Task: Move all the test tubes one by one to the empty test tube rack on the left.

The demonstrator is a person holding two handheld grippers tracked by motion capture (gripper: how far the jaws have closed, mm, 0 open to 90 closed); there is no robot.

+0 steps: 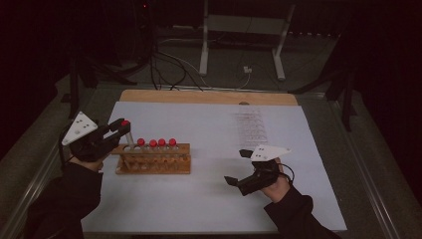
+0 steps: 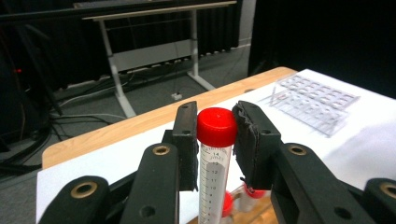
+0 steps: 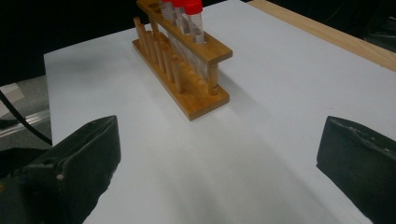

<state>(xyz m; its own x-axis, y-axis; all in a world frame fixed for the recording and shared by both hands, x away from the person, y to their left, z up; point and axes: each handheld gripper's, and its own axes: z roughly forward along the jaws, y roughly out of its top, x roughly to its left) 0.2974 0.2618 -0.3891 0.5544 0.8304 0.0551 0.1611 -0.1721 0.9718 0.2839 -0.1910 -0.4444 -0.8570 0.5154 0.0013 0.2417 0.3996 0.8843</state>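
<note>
The left tongs (image 2: 214,135) grip a red-capped tube (image 2: 215,154) at the wooden rack's (image 1: 153,160) left end; 4 tubes (image 1: 157,143) already stand there. The right tongs (image 1: 238,167) wait wide open, holding nothing, over the bench (image 1: 209,204). Seating it remains.

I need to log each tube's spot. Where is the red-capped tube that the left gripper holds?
In the high view the red-capped tube sits at the table's left, clamped in the left gripper just above the left end of the wooden rack, beside four racked tubes.
</note>
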